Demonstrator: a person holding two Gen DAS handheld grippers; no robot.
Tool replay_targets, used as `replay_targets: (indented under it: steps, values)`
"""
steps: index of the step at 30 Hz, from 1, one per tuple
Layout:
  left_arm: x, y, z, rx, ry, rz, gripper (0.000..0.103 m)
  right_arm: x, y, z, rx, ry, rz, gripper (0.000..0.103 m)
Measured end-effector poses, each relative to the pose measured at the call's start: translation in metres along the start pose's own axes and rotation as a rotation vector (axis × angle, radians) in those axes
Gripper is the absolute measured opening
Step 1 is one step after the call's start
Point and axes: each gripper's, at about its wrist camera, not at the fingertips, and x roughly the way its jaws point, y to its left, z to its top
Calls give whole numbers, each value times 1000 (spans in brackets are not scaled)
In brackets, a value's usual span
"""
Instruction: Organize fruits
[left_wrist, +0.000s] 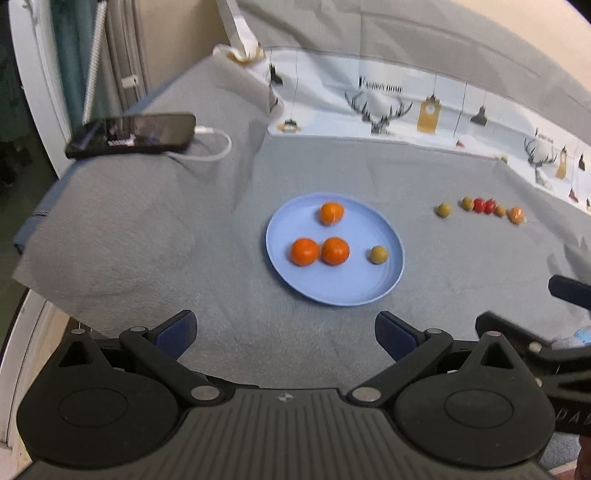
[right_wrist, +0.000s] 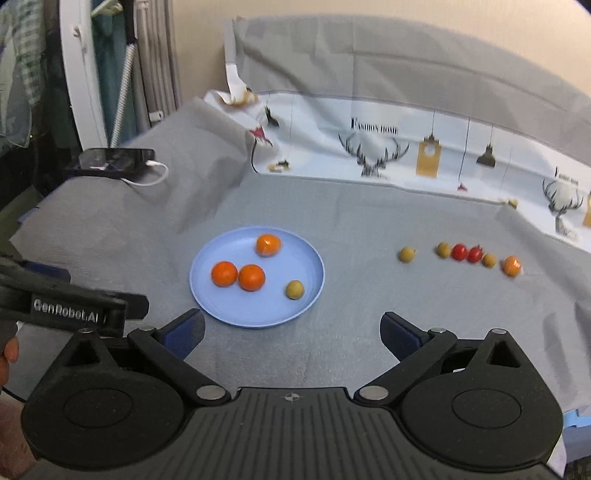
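A light blue plate lies on the grey cloth and holds three oranges and one small green-yellow fruit. To its right on the cloth runs a row of small fruits: green-yellow ones, two red ones and a small orange. My left gripper is open and empty, hanging in front of the plate. My right gripper is open and empty, in front of the plate's right side.
A black phone with a white cable lies at the table's back left corner. A white printed cloth rises along the back. The left gripper's body shows at the right wrist view's left edge.
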Motion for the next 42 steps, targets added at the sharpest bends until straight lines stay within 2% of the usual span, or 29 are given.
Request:
replay_targets:
  steps: [6,12,23,42]
  values:
    - [-29,-9,-8,19,-58,-16,102,-36,5,-7,-34,-89,-6,102]
    - [-50,-17,-15,48,-112,-19,102,-54,2,-11,-17,-122,-13,102]
    - [-60,-13,-17,44,-135,-18,102,-59,5,-13,-19,-134,-7,102]
    - [-56,-13,-16,53,-127,-18,102,-56,3,-13,-19,-117,-6,102]
